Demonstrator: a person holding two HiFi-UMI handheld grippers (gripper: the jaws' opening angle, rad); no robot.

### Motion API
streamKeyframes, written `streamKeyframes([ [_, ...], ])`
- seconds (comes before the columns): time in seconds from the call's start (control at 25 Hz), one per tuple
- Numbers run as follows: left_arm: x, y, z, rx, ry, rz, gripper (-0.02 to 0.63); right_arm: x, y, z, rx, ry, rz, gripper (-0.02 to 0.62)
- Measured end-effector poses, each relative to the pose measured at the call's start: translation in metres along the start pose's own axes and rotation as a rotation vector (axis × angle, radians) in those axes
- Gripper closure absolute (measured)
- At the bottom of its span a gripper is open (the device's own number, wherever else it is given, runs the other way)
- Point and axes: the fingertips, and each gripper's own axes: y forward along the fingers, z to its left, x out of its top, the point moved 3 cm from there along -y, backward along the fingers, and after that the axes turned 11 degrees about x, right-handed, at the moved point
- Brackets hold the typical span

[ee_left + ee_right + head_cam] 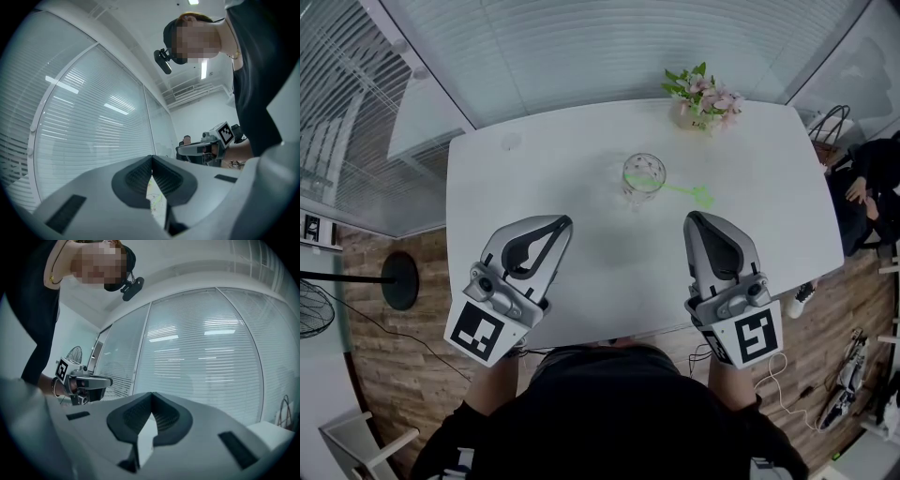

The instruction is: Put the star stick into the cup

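Thin green star stick (686, 191) right of clear glass cup (644, 178), axis approx. left-right, up-frame of nearer R gripper (692, 217); it & L gripper (567, 221) jaws together, empty.

A white rounded-corner tabletop (534, 159) fills the centre. Glass partition walls with white horizontal blinds (581, 47) run from 10 to 2 o'clock. Brown wood-plank flooring (384, 347) shows at 8 and 4 o'clock. A black pedestal fan (314, 314) stands at 9 o'clock, its round base (398, 279) near the table's edge. A ceiling strip light (204, 69) glows overhead.
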Motion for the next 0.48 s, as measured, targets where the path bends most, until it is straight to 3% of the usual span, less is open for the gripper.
streamKeyframes([
  [0.48, -0.0014, 0.0033, 0.0027, 0.003, -0.007, -0.002, 0.592, -0.0021, 0.0016, -0.0042, -0.014, 0.008, 0.001, 0.591],
])
